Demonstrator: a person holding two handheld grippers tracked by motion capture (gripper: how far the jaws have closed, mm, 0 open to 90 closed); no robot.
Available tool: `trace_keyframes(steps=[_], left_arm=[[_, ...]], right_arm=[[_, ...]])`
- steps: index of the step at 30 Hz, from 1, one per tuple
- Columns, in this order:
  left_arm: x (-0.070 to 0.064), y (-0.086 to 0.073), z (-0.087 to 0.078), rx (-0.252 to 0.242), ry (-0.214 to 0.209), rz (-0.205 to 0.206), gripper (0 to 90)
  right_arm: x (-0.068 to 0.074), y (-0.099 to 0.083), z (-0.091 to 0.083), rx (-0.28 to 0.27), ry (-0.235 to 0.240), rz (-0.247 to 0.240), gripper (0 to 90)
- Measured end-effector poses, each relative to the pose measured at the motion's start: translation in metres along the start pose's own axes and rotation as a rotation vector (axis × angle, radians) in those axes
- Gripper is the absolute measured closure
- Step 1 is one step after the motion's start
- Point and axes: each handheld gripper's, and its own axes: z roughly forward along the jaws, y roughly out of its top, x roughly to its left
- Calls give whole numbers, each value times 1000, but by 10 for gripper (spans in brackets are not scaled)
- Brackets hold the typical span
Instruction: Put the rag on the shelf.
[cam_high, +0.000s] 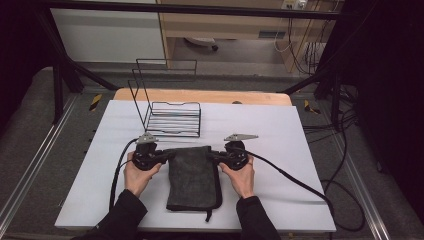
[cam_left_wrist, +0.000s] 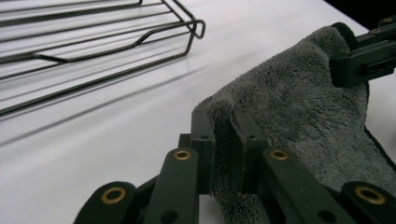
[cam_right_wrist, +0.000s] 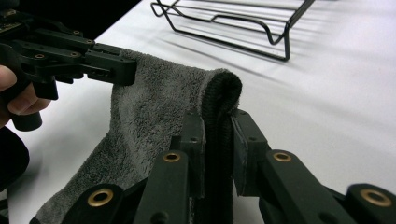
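In the high view, a dark grey towel (cam_high: 192, 176) lies folded lengthwise on the white tabletop (cam_high: 280, 135). The left gripper (cam_high: 170, 156) pinches its far left corner and the right gripper (cam_high: 212, 156) its far right corner, so the cloth stretches between the two sets of fingers and runs back toward the person. A black wire rack (cam_high: 170, 117) stands just beyond the fingers, apart from the towel.

In the left gripper view, the fingers (cam_left_wrist: 203, 135) are clamped on a fold of the fleecy towel (cam_left_wrist: 289, 112), which spreads away to the other gripper biting its far corner. The rack (cam_left_wrist: 93, 46) lies ahead.

In the right gripper view, the fingers (cam_right_wrist: 194, 135) are closed on the towel's (cam_right_wrist: 144, 112) bound black edge, the corner bulging above their tips. The rack (cam_right_wrist: 233, 23) sits ahead.
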Motion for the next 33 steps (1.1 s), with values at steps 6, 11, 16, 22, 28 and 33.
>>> trace_keyframes(steps=[6, 11, 16, 22, 28, 33], left_arm=[[-8, 1, -9, -35, 5, 33, 809], [-11, 2, -16, -57, 7, 43, 809], [-15, 2, -22, -83, 6, 50, 809], [-21, 3, -28, -113, 5, 60, 809], [-25, 6, -34, -142, 3, 71, 809], [-28, 9, -39, -168, -1, 74, 809]], right_arm=[[6, -1, -7, -33, -5, -32, 778], [10, -2, -10, -62, 0, -47, 777], [15, -2, -16, -87, 3, -66, 777], [19, -2, -22, -110, 3, -76, 777], [22, -1, -29, -147, 7, -95, 777], [25, 0, -35, -177, 12, -101, 777]])
